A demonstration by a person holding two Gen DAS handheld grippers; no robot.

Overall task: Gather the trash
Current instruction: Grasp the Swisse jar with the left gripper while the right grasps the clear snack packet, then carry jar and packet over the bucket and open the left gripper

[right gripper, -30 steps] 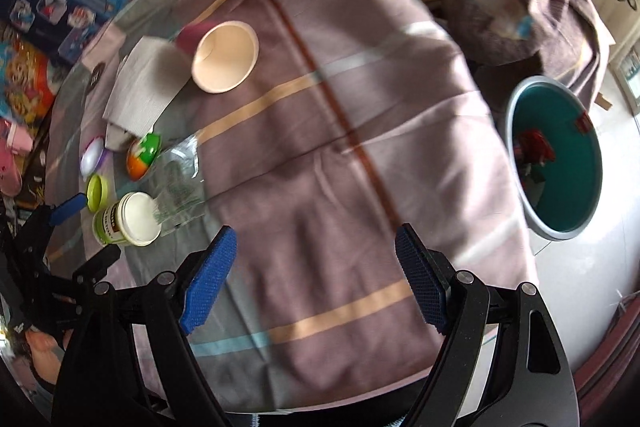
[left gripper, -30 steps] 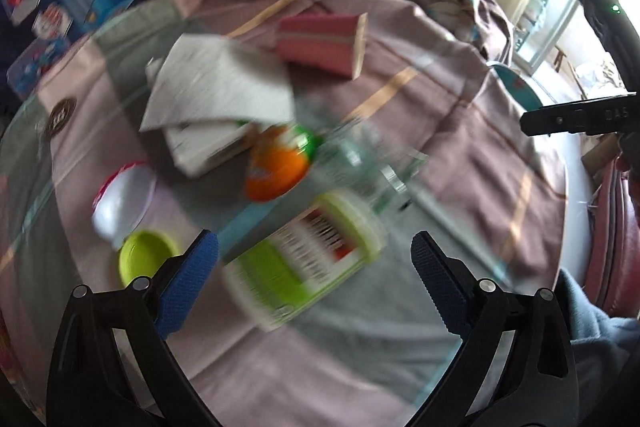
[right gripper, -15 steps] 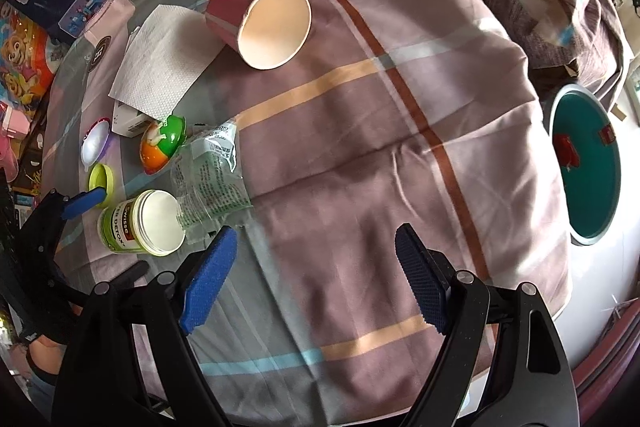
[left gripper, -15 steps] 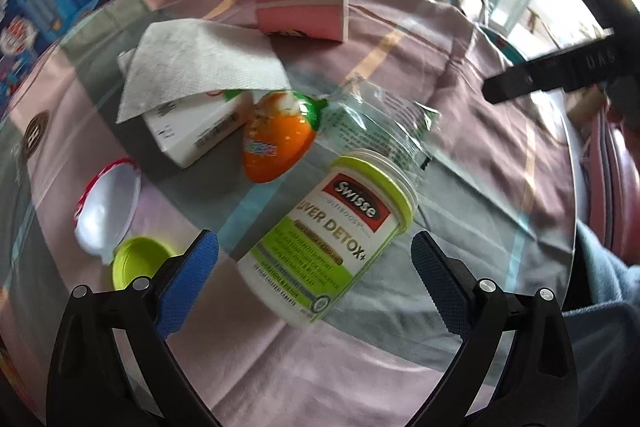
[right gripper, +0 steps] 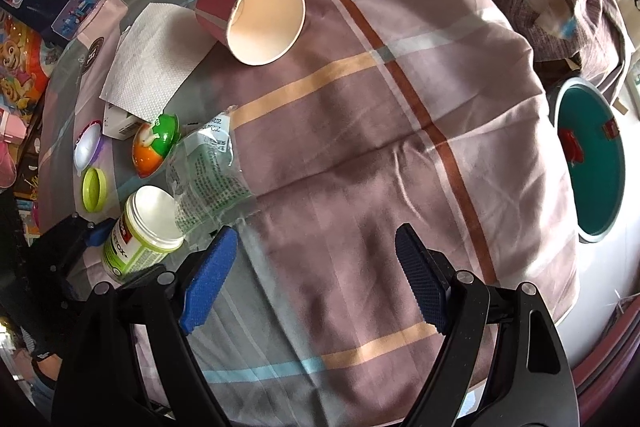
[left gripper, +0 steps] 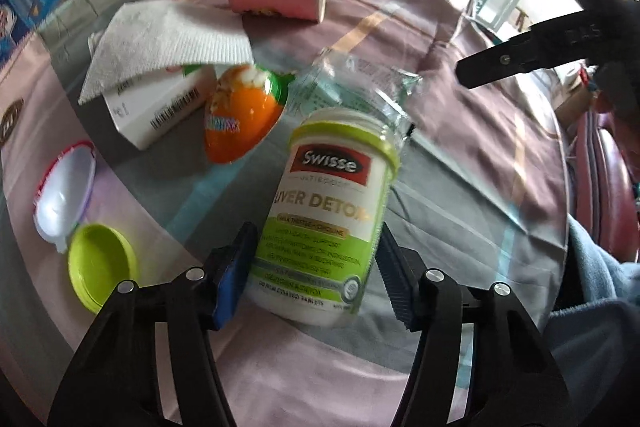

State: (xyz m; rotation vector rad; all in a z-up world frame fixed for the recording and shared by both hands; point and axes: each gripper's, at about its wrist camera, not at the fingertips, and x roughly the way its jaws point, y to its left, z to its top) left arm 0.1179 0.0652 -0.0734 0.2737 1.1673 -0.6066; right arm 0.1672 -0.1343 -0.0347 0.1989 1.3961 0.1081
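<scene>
Bottle (left gripper: 326, 215): lies on its side on the cloth (right gripper: 360, 147), open mouth pointed away, base between the blue pads of the left gripper (left gripper: 316, 267). The jaws are seen closed in against both sides of the label; a pinch on the bottle is judged, full contact not confirmed. To the left lie the lid (left gripper: 100, 267) and white shell (left gripper: 64, 187); beyond, the orange egg (left gripper: 244, 119) and wrapper (left gripper: 360, 87), the latter touching the mouth. Grip should be kept square across the round body, lift made straight up so the wrapper is not dragged. Right gripper (right gripper: 316, 279): jaws spread, nothing held, over bare cloth. Bin (right gripper: 592, 155) is noted far right, off the table.
</scene>
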